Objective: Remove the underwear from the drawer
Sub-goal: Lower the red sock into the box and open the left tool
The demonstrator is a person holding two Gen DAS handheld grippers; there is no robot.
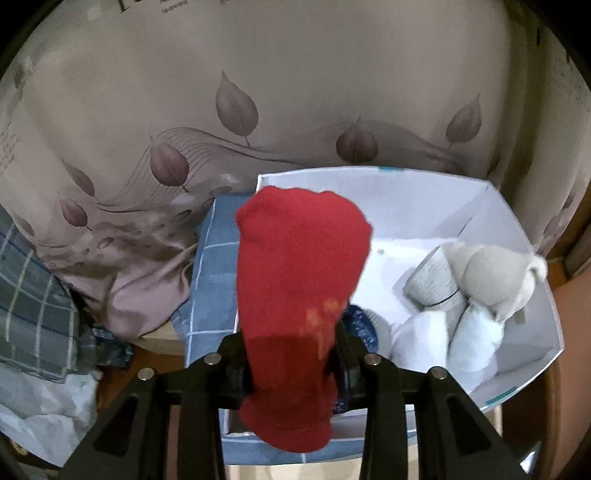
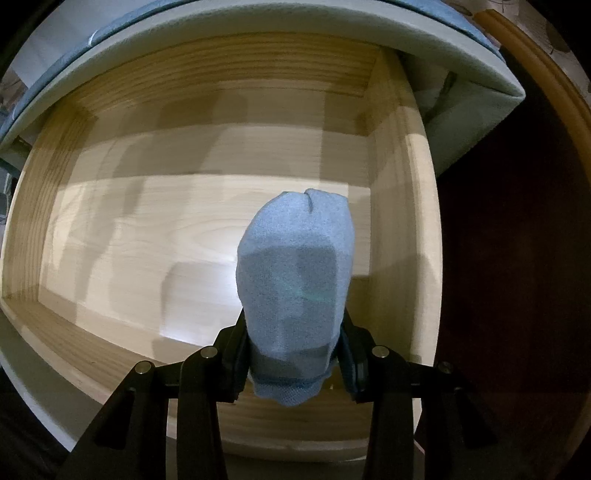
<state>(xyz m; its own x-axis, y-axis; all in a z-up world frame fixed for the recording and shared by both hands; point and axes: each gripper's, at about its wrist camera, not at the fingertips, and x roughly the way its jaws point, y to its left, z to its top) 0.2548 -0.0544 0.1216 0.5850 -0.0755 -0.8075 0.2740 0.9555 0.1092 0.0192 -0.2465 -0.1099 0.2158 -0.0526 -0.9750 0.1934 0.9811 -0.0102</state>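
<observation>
- my left gripper (image 1: pixel 293 363) has a rolled red garment (image 1: pixel 299 295) standing up between its jaws, cloth touching both pads, so it's gripped as far as I can see
- under it is a white box (image 1: pixel 524 236) with its top open, sitting on a blue checked cloth (image 1: pixel 212 280); the box's left wall runs pretty much straight under the red roll
- in the right half of the box there's a pile of pale rolled pieces (image 1: pixel 469 295) pushed up near the right wall; left and far part of the floor looks bare white
- behind the box a big leaf-print fabric (image 1: pixel 258 110) fills the far side, more crumpled cloth piled at the near left
- my right gripper (image 2: pixel 295 360) is clamped on a light blue rolled garment (image 2: pixel 295 277), pads tight on both sides
- that one hangs over the wooden drawer (image 2: pixel 399 236), whose floor is bare wood wherever I can see it
- blue roll sits toward the drawer's right wall, loads of room to the left and far side
- a pale overhanging edge (image 2: pixel 258 22) covers the drawer's far end, dark space off to the right
</observation>
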